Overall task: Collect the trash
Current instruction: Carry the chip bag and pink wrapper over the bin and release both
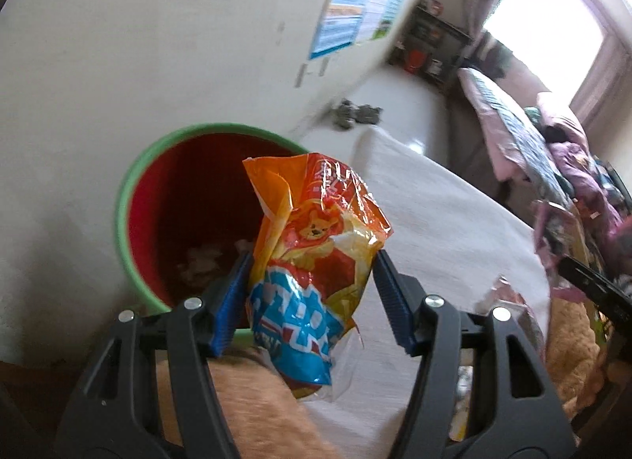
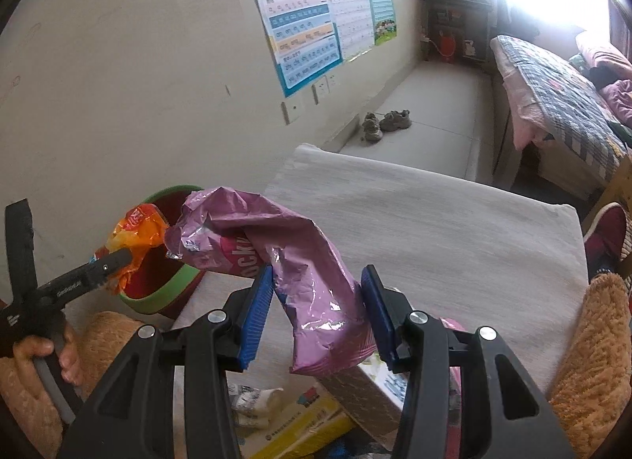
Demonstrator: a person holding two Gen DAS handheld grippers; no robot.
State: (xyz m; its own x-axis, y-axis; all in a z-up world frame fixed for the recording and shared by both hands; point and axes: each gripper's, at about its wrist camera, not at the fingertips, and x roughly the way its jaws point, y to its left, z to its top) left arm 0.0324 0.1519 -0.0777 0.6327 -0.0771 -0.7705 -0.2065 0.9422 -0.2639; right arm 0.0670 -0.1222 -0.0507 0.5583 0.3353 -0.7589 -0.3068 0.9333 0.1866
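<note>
Right claw [image 2: 318, 313] grips pink wrapper [image 2: 300, 261] (lettering "OCK"); left claw [image 1: 312, 297] grips orange snack bag [image 1: 316, 261].

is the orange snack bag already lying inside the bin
No, the orange snack bag is clamped between the left gripper's pads, above the bin's rim.

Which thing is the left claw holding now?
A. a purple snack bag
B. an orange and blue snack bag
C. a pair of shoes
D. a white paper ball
B: in the left wrist view, the left claw has its blue pads pressed on the orange and blue snack bag, held in front of the green-rimmed bin.
</note>
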